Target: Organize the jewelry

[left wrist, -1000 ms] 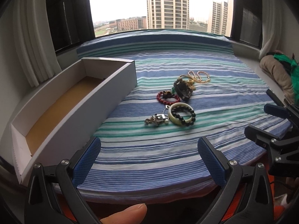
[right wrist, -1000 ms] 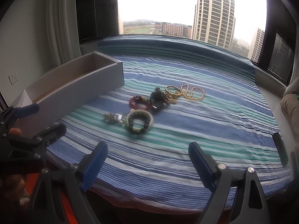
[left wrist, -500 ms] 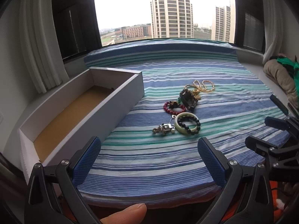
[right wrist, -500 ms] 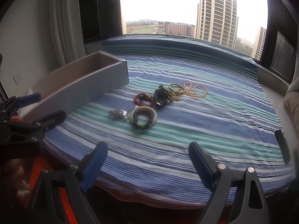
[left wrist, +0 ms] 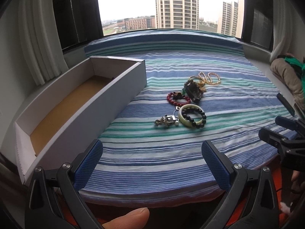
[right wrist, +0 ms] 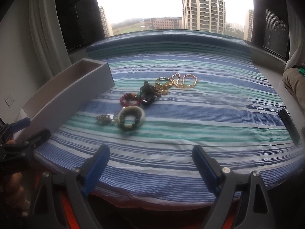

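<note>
Change: over the last second both cameras have drawn back and risen a little, so the box and the jewelry sit further up and smaller in view; nothing on the cloth has shifted.
Left gripper (left wrist: 151,158): jaws spread wide, holding nothing, hanging over the near edge of the striped cloth (left wrist: 219,61).
Right gripper (right wrist: 150,163): jaws likewise spread and empty, also at the near edge.
Jewelry: one loose cluster mid-cloth, well apart from both grippers: pale bangle (left wrist: 187,117) with a black bead bracelet (left wrist: 196,115) lying on it, red bead bracelet (left wrist: 178,99), gold chain (left wrist: 210,78), small metal charm (left wrist: 165,121).
Box (left wrist: 63,103): open, on the left, nothing visible inside.
Meaning: sorting appears not yet begun; the pull-back looks like lining up a first reach.
</note>
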A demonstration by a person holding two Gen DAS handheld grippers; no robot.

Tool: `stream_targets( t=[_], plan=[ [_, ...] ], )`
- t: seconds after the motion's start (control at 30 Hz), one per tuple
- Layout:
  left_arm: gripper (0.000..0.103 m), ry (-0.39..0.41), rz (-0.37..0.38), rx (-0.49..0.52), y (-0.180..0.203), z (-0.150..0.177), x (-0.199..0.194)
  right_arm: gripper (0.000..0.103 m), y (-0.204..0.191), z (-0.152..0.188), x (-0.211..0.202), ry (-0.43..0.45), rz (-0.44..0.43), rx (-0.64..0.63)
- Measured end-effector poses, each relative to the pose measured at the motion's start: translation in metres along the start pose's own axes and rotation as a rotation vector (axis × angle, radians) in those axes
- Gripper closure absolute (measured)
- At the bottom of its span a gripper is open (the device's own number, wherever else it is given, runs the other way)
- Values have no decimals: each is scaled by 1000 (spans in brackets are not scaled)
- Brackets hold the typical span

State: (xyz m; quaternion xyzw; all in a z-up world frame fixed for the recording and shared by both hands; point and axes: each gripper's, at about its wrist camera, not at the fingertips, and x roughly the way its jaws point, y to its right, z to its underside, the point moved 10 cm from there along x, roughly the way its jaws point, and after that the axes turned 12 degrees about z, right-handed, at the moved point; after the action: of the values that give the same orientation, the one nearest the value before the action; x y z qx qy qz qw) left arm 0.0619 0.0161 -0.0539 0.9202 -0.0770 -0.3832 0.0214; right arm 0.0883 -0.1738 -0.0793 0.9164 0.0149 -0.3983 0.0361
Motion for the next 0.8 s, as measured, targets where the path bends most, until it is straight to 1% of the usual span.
stream_targets(
  t=[0.2, 0.57, 0.8],
  plan=[
    [0, -1, 4, -8, -1, 1, 1, 13, -9, 1, -3, 14, 1, -40],
    [0, -17, -5, -14, -2, 3, 5, 13, -9, 3, -4, 12, -6, -33],
    [0, -9, -2, -16, -3, 2, 3, 13, -10, 2, -5, 19, -3, -38]
  ],
)
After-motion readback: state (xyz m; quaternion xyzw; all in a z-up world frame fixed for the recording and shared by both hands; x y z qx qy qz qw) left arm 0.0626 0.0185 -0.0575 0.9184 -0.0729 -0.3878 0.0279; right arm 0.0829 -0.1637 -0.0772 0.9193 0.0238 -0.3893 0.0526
